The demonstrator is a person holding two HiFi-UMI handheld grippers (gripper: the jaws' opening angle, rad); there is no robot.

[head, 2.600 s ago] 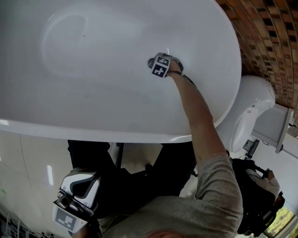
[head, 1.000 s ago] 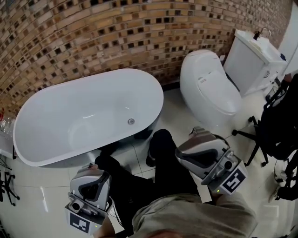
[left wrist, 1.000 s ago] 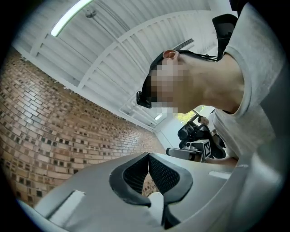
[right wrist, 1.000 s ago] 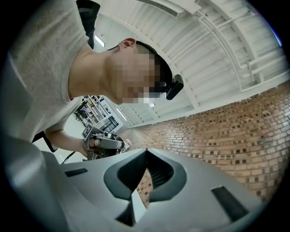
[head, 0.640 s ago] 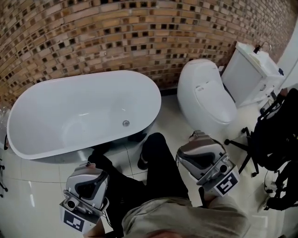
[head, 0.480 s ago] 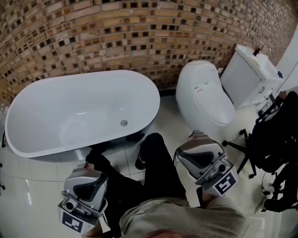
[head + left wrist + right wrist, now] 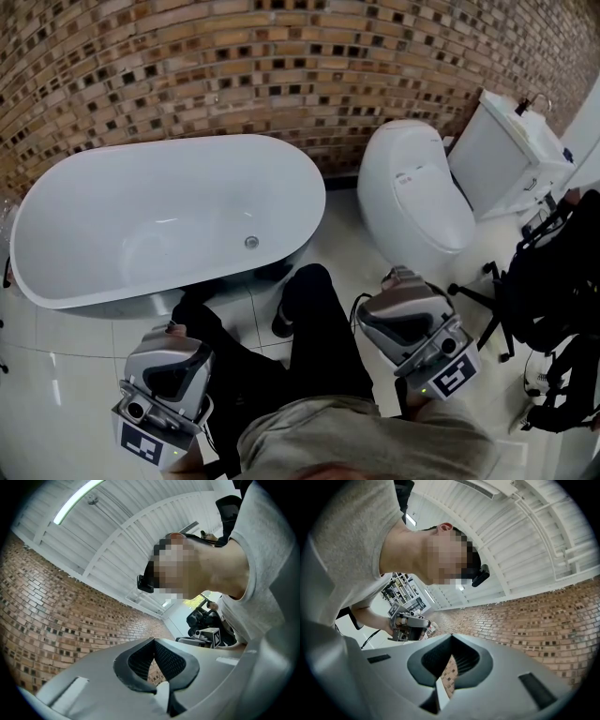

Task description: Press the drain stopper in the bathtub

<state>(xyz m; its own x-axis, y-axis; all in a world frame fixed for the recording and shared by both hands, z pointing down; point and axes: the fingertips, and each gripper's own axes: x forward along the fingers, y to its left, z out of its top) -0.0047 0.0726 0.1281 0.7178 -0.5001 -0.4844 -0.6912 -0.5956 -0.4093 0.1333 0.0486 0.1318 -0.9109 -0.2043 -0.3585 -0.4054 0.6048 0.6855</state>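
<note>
The white oval bathtub (image 7: 112, 291) stands against the brick wall in the head view. Its small round metal drain stopper (image 7: 251, 242) sits on the tub floor near the right end, with nothing touching it. My left gripper (image 7: 173, 370) is held low at the left, close to the body and well away from the tub. My right gripper (image 7: 408, 323) is held at the right over the floor. Both point up towards the person. In the left gripper view the left gripper (image 7: 153, 641) is shut and empty, as is the right gripper (image 7: 451, 637) in the right gripper view.
A white toilet (image 7: 412, 202) with its cistern (image 7: 506, 150) stands right of the tub. A black chair or bag (image 7: 553, 281) is at the far right. The person's dark-trousered legs (image 7: 319, 319) stand on the glossy tiled floor (image 7: 56, 375) before the tub.
The right gripper, down at the drain 2.6 s ago, has come out of the tub and is held by the body. Over the last second both grippers barely moved.
</note>
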